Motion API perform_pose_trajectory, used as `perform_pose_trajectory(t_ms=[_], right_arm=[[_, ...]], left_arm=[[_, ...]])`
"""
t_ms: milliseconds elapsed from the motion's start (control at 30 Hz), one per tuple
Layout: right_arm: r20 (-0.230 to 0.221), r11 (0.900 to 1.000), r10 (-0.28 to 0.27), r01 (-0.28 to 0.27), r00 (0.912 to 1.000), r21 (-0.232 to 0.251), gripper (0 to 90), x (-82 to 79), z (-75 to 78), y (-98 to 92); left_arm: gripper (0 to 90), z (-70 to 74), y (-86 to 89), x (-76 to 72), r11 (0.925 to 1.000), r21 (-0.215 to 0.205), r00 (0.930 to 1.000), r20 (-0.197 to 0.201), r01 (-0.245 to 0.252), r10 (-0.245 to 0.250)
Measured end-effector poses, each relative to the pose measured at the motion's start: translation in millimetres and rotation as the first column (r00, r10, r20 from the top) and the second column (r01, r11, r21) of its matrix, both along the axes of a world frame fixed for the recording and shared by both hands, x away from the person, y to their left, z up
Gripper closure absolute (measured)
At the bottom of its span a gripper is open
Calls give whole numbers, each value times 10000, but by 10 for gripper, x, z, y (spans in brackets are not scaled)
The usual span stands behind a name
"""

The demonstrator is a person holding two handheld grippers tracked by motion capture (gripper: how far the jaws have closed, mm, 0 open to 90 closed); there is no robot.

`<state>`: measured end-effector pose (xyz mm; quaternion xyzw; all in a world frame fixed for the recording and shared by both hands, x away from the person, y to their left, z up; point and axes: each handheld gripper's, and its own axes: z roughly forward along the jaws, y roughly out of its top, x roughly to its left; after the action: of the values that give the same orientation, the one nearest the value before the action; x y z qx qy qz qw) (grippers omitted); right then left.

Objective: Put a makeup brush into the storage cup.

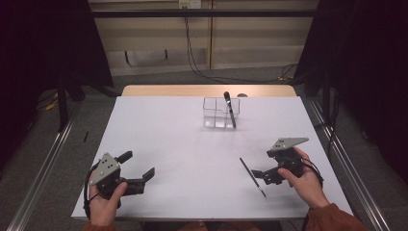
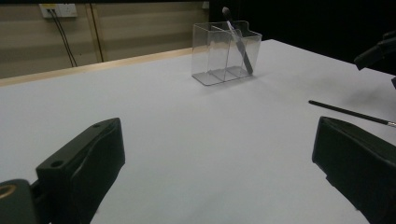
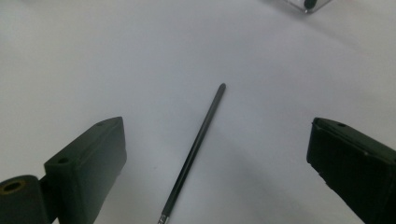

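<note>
A clear two-compartment holder (image 1: 215,115) (image 2: 219,56) stands at the far middle of the white table (image 1: 183,139). A black brush (image 1: 229,109) (image 2: 238,39) leans in its right compartment. A thin black brush (image 1: 252,176) (image 2: 350,112) (image 3: 196,149) lies flat on the table at the near right. My right gripper (image 1: 263,166) (image 3: 217,140) hovers open just right of it, its jaws on either side of the brush in the right gripper view, not touching it. My left gripper (image 1: 138,166) (image 2: 219,163) is open and empty at the near left.
The table's wooden far edge (image 1: 207,90) lies behind the holder. Metal rails (image 1: 43,168) run along both sides of the table. Cables (image 1: 202,72) hang against the back wall. The other gripper (image 2: 378,49) shows at the right edge of the left gripper view.
</note>
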<state>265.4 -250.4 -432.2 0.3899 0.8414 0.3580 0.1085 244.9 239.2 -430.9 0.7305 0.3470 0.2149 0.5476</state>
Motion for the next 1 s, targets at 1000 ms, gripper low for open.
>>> perform_pose_trajectory(t_ms=[1000], right_arm=[[-3174,9588,362,-1225,9476,-2563,41,167,-82,301]], left_arm=[[26,-11,37,-17,9998,83,9999,9,-173,173]])
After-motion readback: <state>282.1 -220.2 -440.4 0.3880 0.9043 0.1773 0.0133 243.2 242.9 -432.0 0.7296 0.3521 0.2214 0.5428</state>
